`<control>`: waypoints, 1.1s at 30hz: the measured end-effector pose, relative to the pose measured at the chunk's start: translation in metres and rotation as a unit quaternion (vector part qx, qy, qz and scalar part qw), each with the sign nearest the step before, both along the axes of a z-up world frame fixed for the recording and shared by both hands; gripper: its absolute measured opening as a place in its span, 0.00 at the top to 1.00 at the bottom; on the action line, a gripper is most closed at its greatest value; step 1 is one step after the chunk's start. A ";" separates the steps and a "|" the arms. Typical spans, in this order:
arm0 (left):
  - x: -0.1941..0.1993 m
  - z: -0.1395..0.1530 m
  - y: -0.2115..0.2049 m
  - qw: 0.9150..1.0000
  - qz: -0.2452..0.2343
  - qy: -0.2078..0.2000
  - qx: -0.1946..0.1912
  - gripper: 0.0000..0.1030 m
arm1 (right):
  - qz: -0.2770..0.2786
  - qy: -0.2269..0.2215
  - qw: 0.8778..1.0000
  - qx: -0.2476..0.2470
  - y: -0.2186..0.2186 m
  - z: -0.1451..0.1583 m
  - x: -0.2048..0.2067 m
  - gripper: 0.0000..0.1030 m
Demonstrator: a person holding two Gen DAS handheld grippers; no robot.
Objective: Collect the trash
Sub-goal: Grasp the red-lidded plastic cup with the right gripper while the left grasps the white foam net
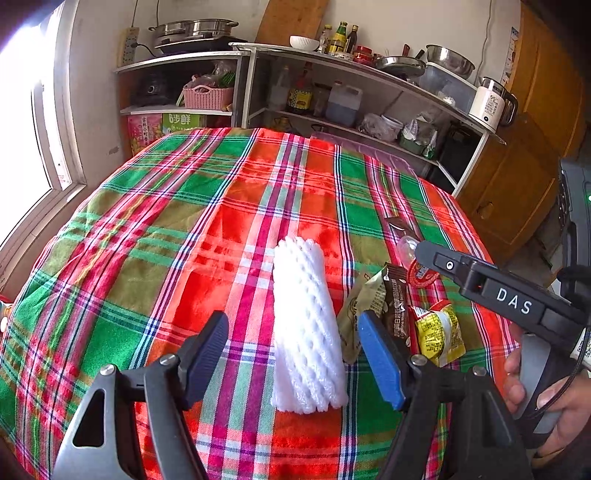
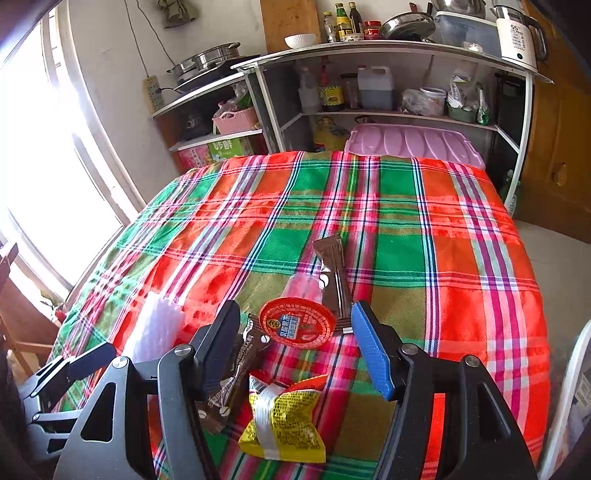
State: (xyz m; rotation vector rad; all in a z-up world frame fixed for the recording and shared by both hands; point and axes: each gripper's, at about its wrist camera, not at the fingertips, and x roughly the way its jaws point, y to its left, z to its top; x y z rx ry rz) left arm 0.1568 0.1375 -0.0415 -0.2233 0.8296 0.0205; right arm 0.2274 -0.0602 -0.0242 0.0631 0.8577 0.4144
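A white foam net sleeve lies lengthwise on the plaid tablecloth, between the jaws of my left gripper. The pads stand apart from it, so the gripper is open. To its right lie a brown sachet and a yellow packet. My right gripper is open above a red-lidded clear cup, a long brown wrapper, the yellow packet and the brown sachet. Nothing is held. The foam sleeve shows at its left.
Metal shelves with bottles, pots and a kettle stand behind the table. A pink lid rests at the far edge. A window is at the left and a wooden cabinet at the right. A hand grips the right tool.
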 end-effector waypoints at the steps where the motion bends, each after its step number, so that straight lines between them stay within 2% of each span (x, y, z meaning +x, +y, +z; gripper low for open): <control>1: 0.002 -0.002 0.001 1.000 -0.001 0.004 -0.002 0.28 | -0.001 0.002 1.000 -0.002 0.001 -0.002 0.002 0.39; 5: 0.005 -0.008 0.003 1.000 0.001 0.010 -0.018 0.28 | -0.004 0.011 1.000 -0.008 0.002 -0.008 0.004 0.39; 9: 0.006 -0.009 0.004 1.000 0.005 0.008 -0.018 0.28 | -0.012 0.006 1.000 -0.009 0.002 -0.009 0.003 0.40; 11: 0.006 -0.009 0.006 1.000 0.007 0.006 -0.021 0.29 | -0.010 0.006 1.000 -0.009 0.003 -0.010 0.003 0.54; 18: 0.007 -0.014 0.007 0.999 0.003 0.013 -0.039 0.48 | -0.011 0.006 1.000 0.002 0.002 -0.012 -0.004 0.55; 23: 0.005 -0.011 0.007 0.999 0.001 0.009 -0.034 0.69 | -0.007 0.007 1.000 0.015 -0.001 -0.011 -0.011 0.55; 33: -0.007 -0.004 0.008 1.000 0.007 -0.001 -0.027 0.73 | -0.007 0.000 0.999 0.033 -0.007 -0.003 -0.023 0.55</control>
